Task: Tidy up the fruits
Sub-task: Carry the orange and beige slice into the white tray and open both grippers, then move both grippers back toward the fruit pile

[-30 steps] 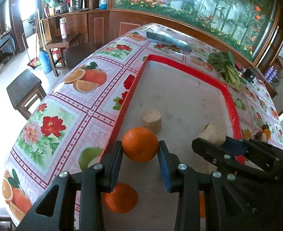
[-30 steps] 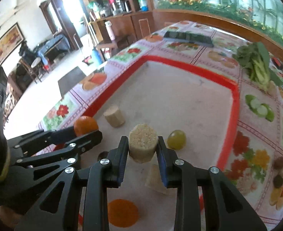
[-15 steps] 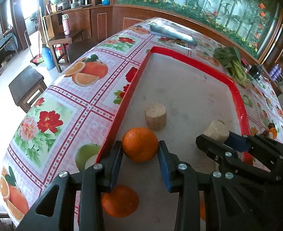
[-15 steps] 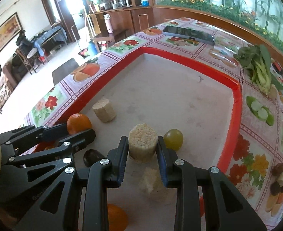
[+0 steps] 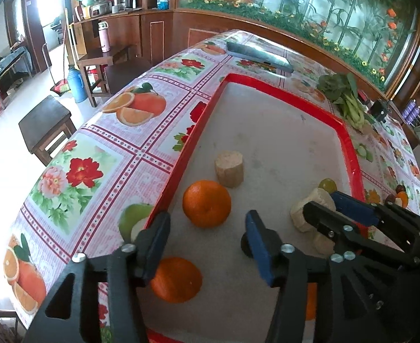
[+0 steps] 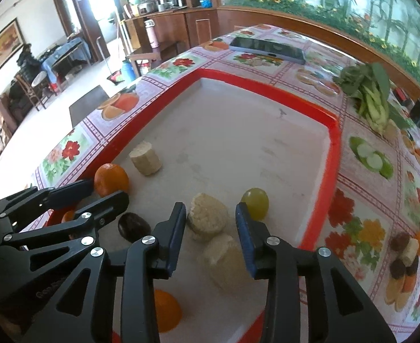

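A red-rimmed tray (image 5: 349, 140) (image 6: 334, 154) holds the fruit. My left gripper (image 5: 207, 225) is open around an orange (image 5: 207, 203) (image 6: 111, 178) resting on the tray, jaws apart from it. A second orange (image 5: 175, 280) lies below the left finger. My right gripper (image 6: 211, 214) is open around a beige corn-like chunk (image 6: 208, 220) (image 5: 309, 208) set on the tray. Another beige chunk (image 6: 224, 260) lies just nearer. A third chunk (image 5: 229, 168) (image 6: 145, 157) stands farther back. A green grape (image 6: 255, 203) (image 5: 327, 184) and a dark fruit (image 6: 133, 226) sit beside the chunk.
The table has a fruit-print cloth (image 5: 101, 148). A phone (image 6: 267, 48) and leafy greens (image 6: 372, 97) lie beyond the tray. An orange (image 6: 167, 310) lies at the tray's near edge. Stools and the floor (image 5: 47, 125) are to the left.
Both grippers have opened. The orange and the beige chunk were let go and now rest on the tray. Both grippers have drawn back slightly.
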